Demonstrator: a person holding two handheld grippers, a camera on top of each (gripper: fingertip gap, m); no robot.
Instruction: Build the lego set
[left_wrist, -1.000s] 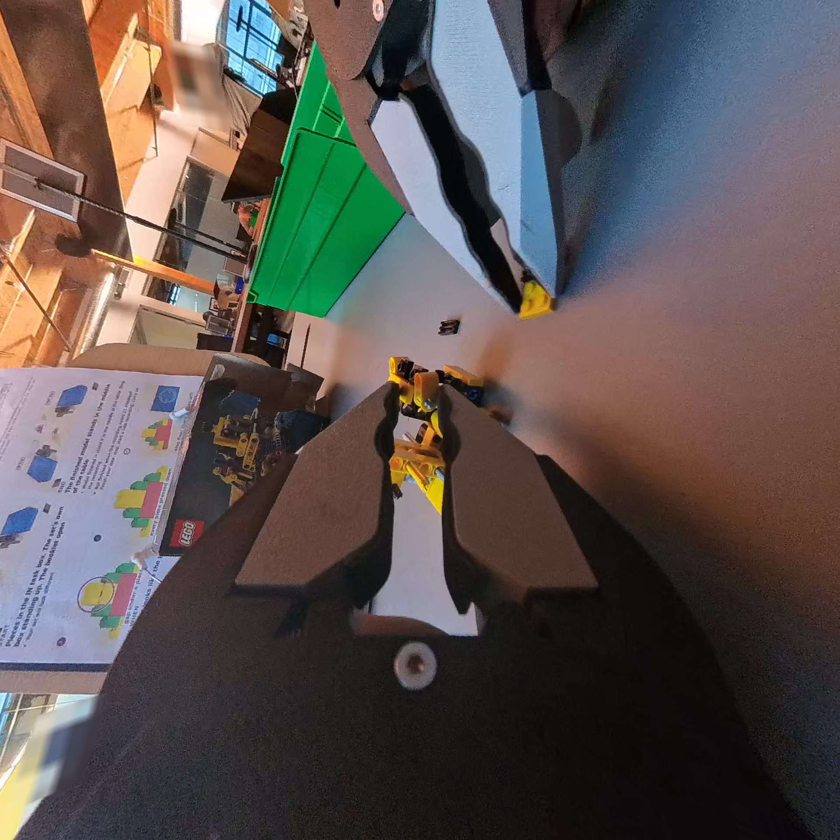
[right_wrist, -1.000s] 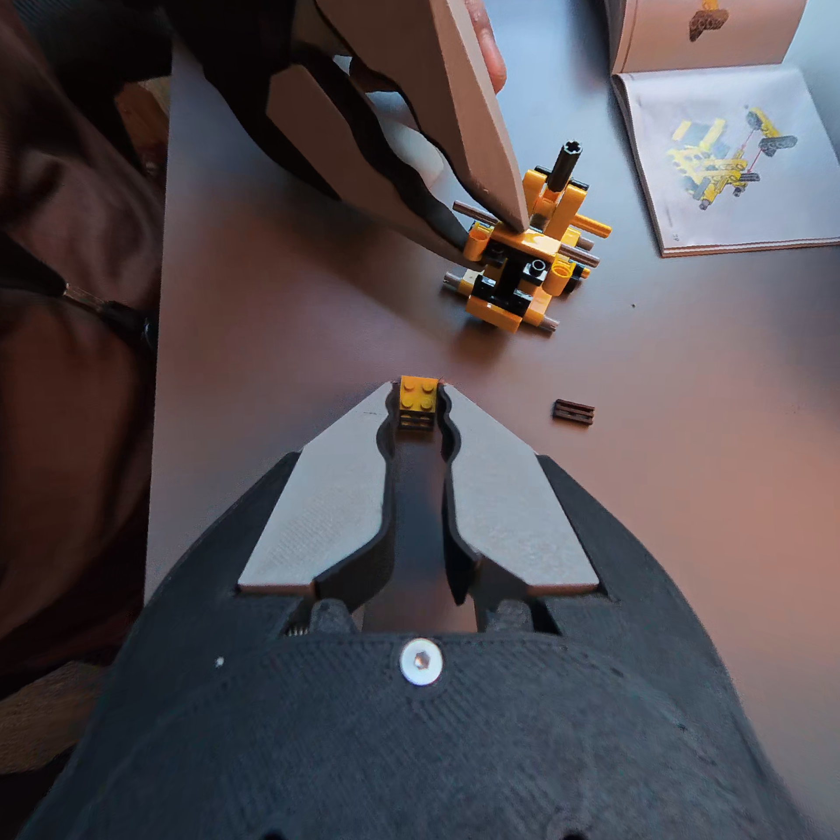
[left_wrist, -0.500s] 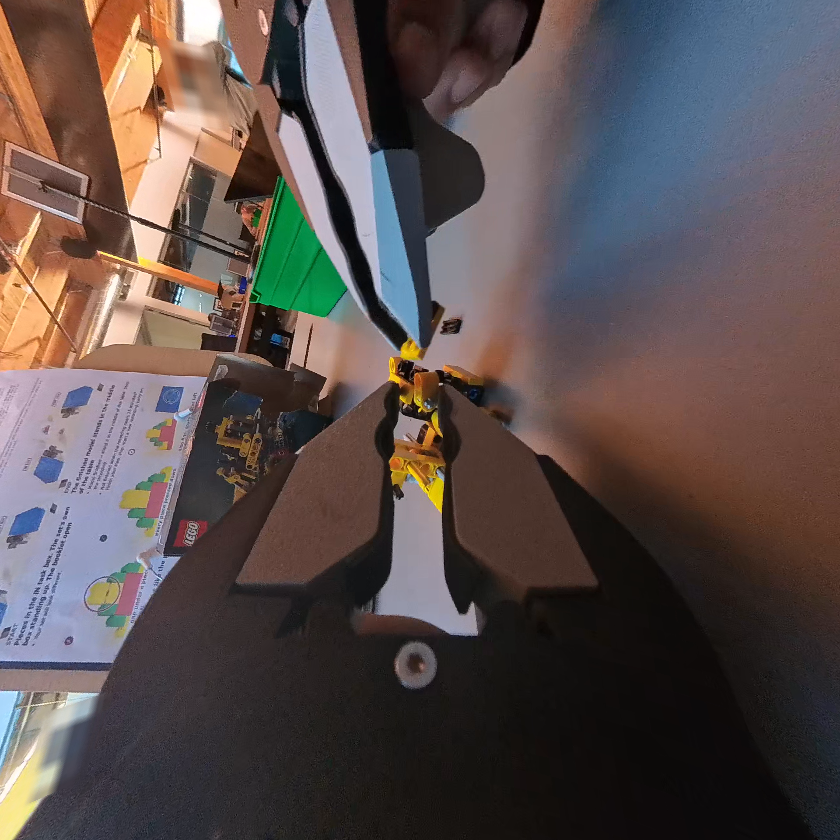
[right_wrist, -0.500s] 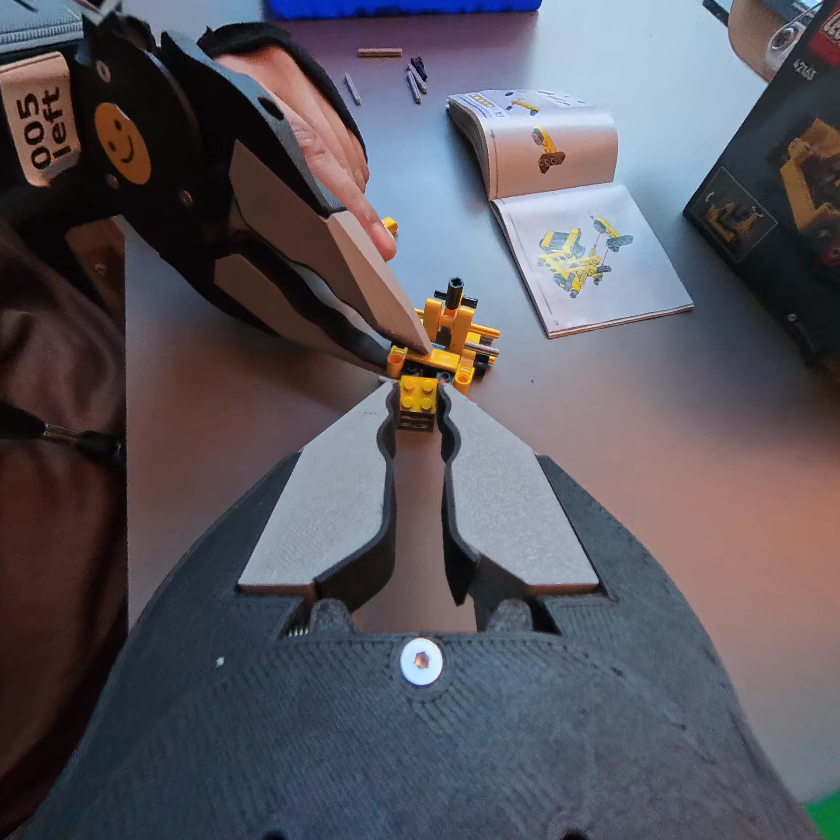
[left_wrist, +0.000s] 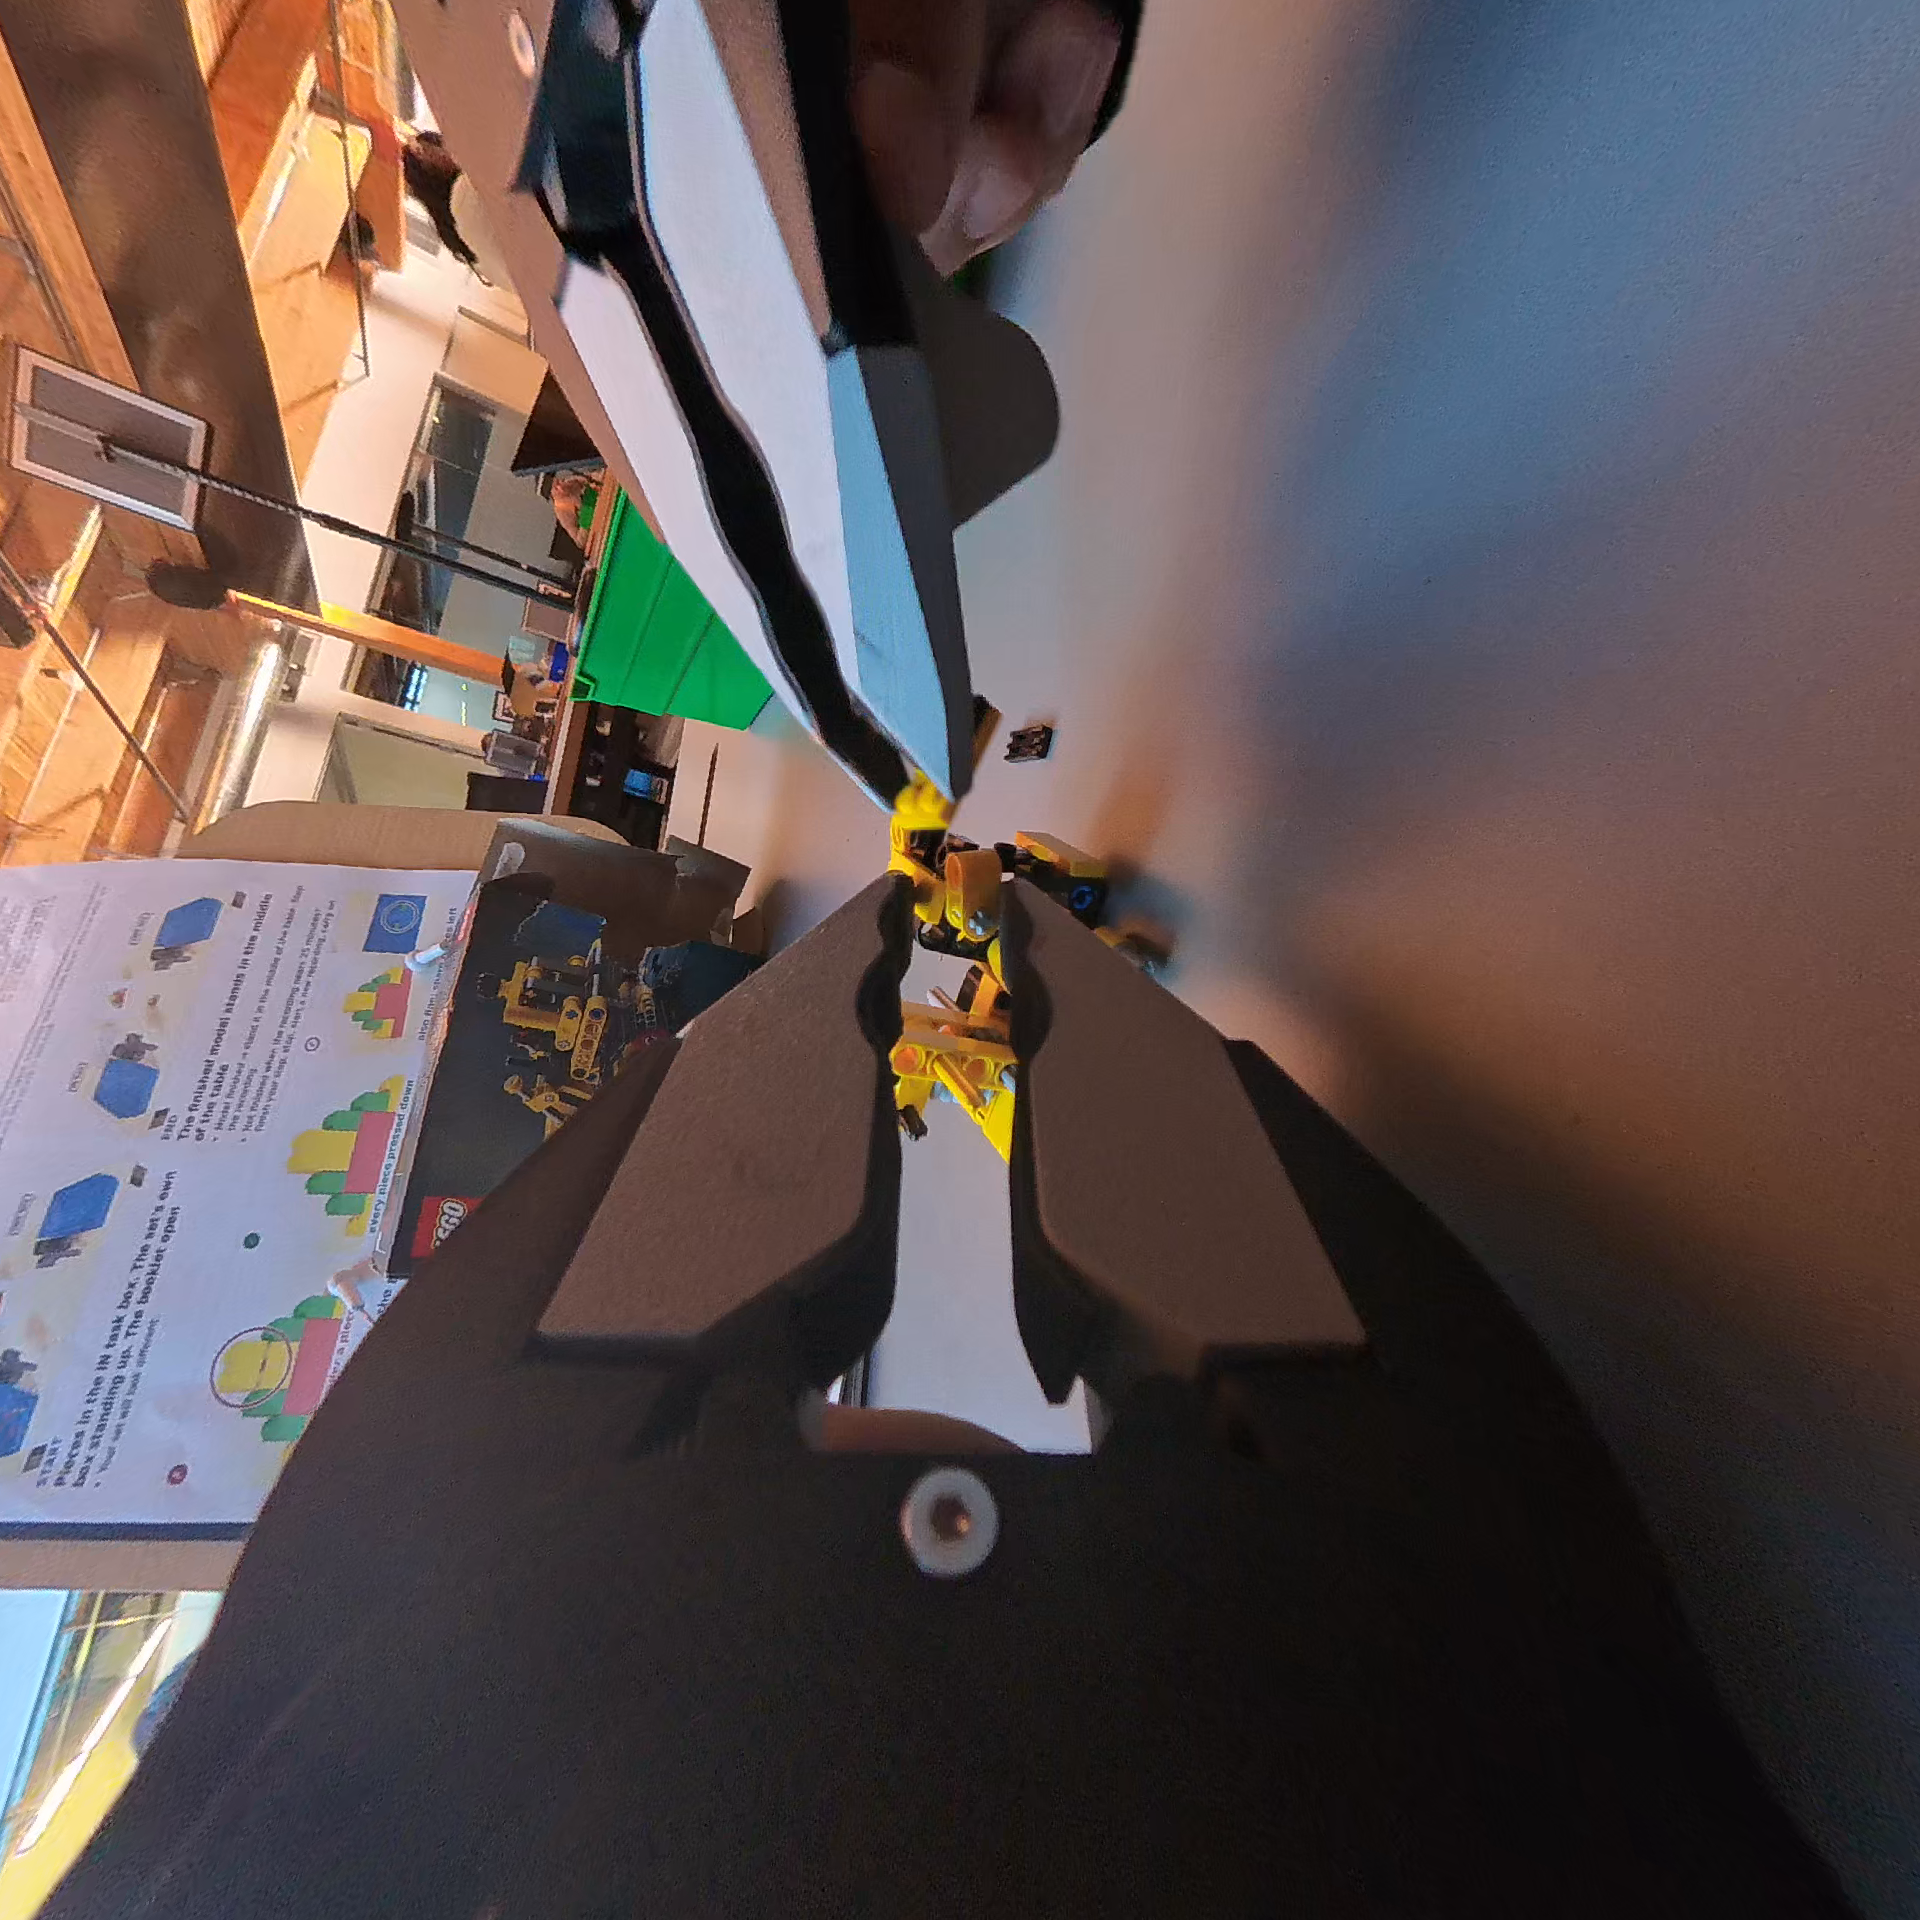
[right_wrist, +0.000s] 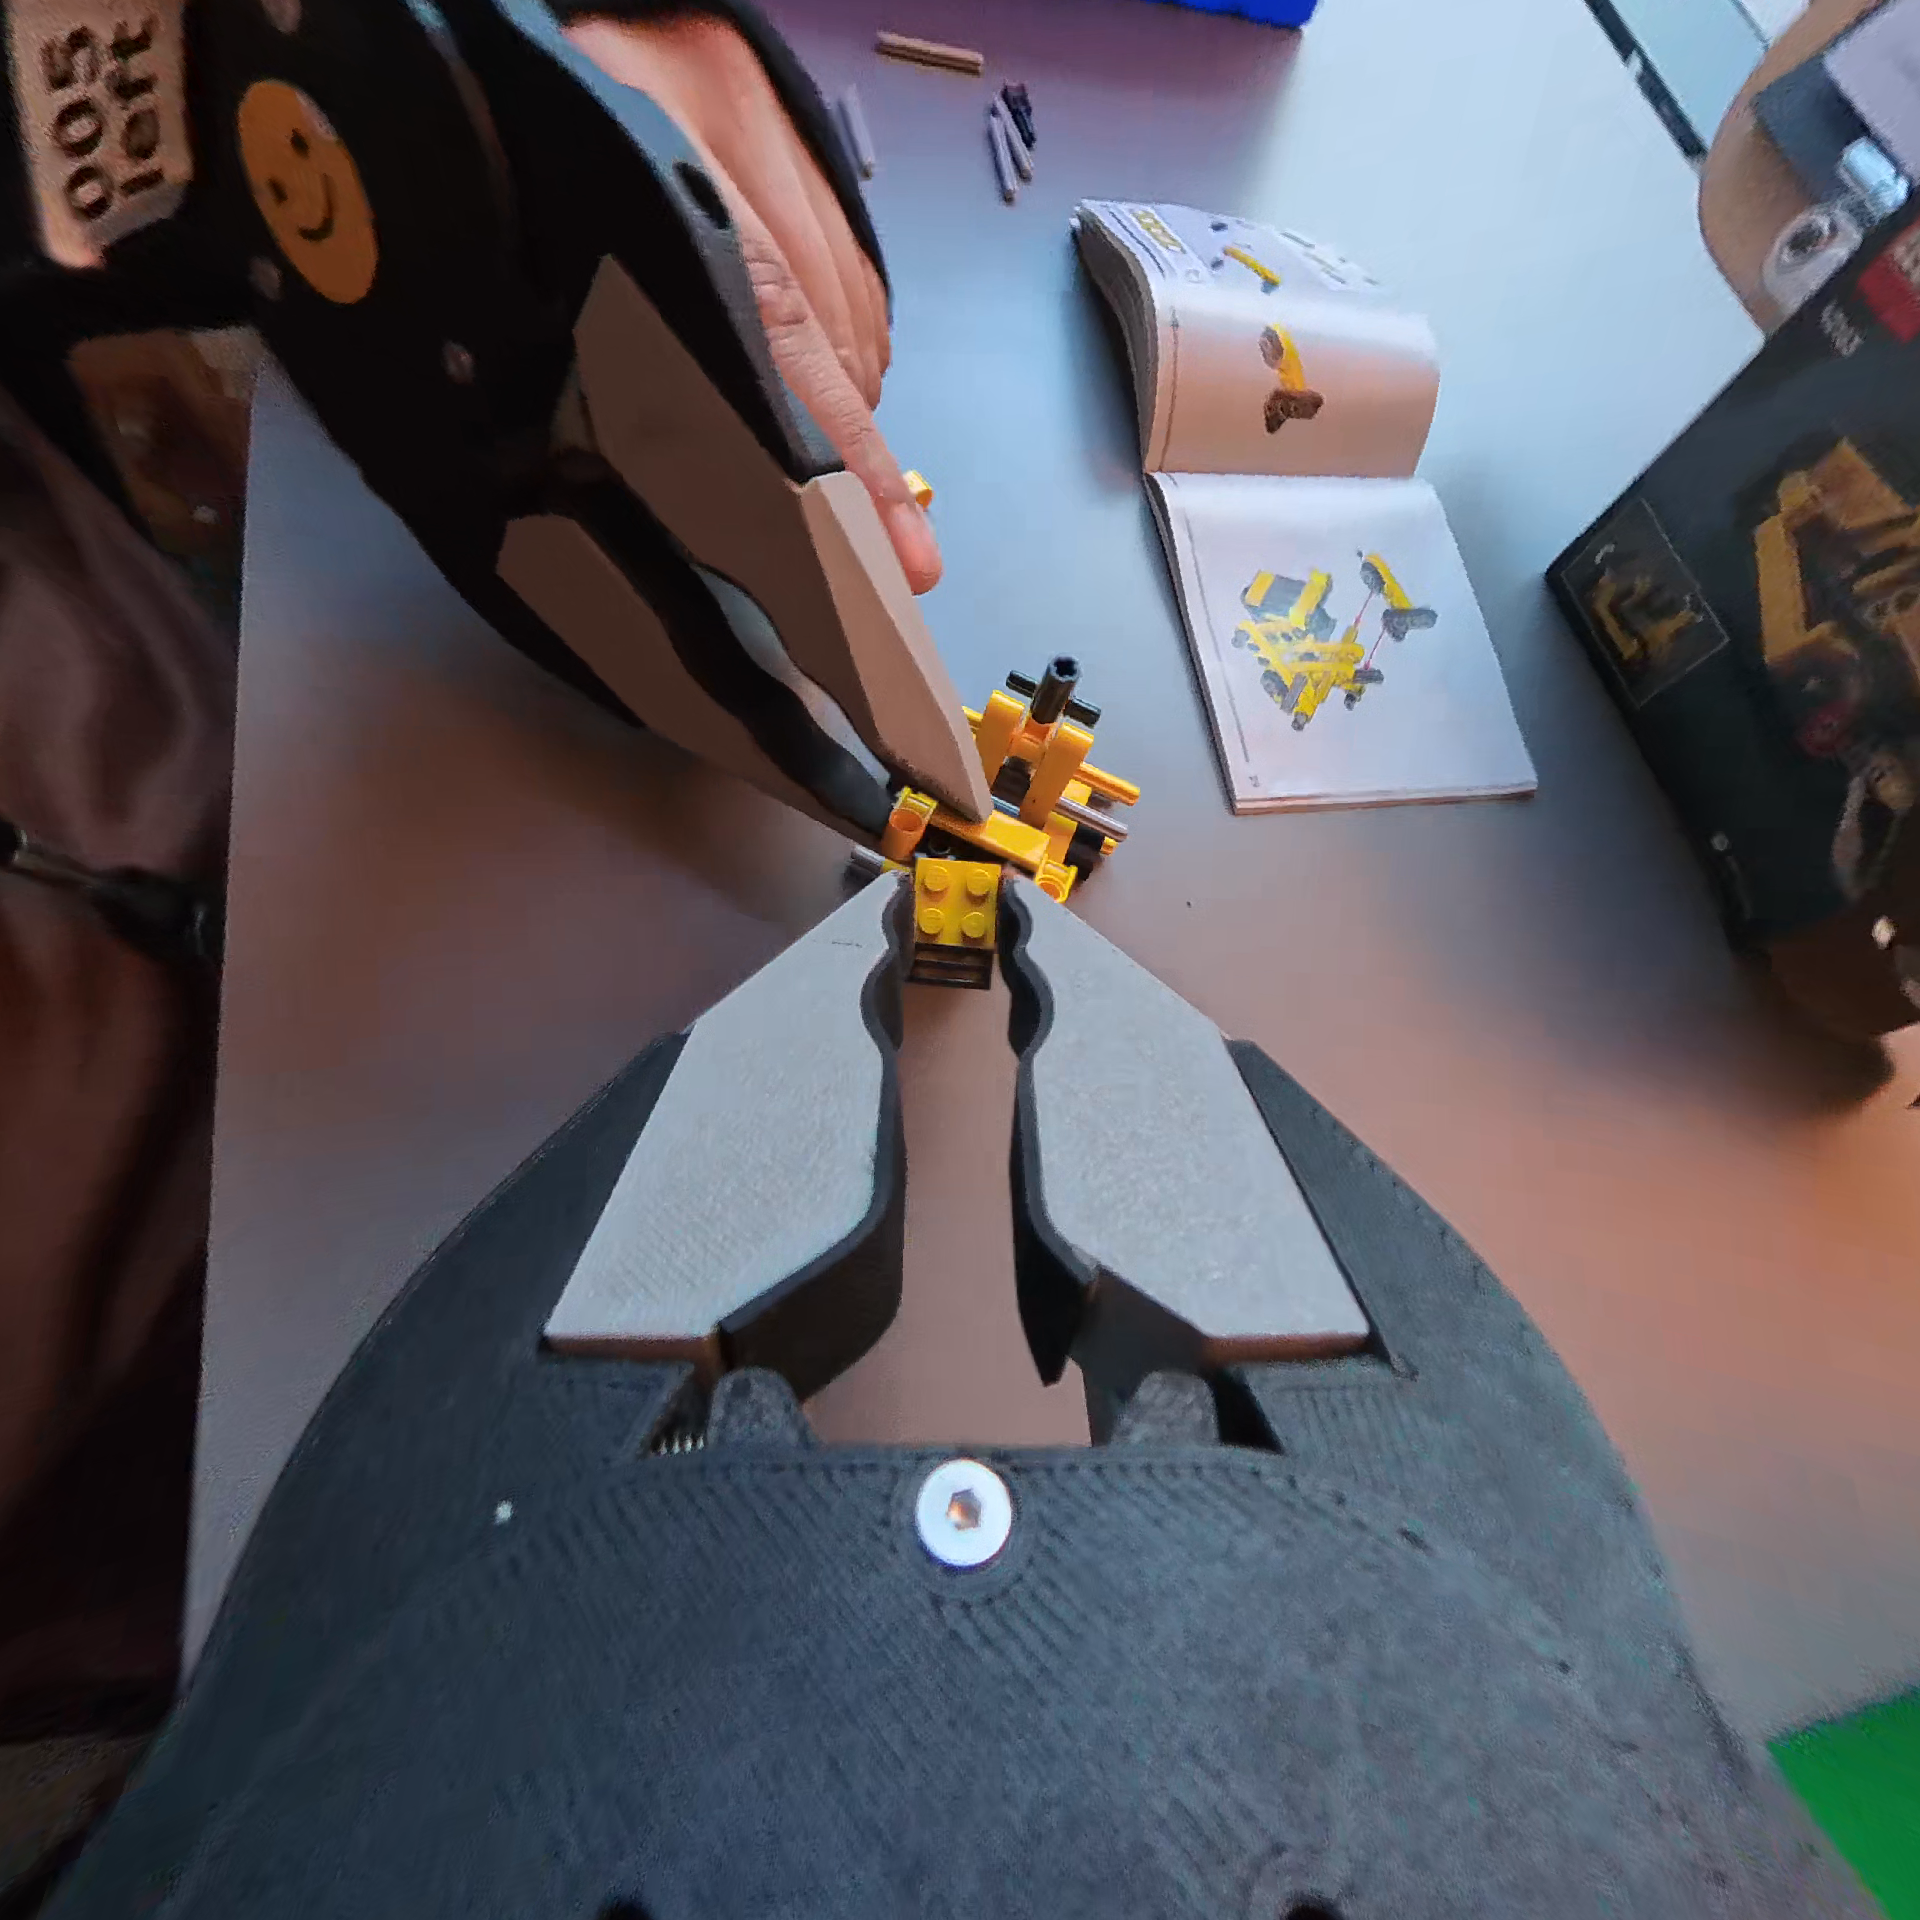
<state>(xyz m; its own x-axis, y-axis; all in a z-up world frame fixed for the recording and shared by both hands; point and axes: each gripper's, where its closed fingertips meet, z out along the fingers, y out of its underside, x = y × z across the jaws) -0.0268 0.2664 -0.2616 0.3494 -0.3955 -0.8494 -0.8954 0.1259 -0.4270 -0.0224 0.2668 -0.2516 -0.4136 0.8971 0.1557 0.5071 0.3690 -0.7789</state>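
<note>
Yellow dominates the moment: your right hand-held gripper (right_wrist: 951, 925) pinches a yellow brick (right_wrist: 954, 902) with a dark grille piece under it, jaws narrowed to the brick's width, right against the near edge of the half-built model (right_wrist: 1023, 795) in the middle of the tabletop (right_wrist: 520, 935). Your left hand-held gripper (left_wrist: 956, 925) clamps the model's yellow frame, jaws nearly together. If you press before the studs line up, I judge the brick could skew in the pinch, or the model could twist out of the left grip and shed parts. The instruction booklet (right_wrist: 1340, 644) and set box (right_wrist: 1766, 665) lie towards the far right edge.
</note>
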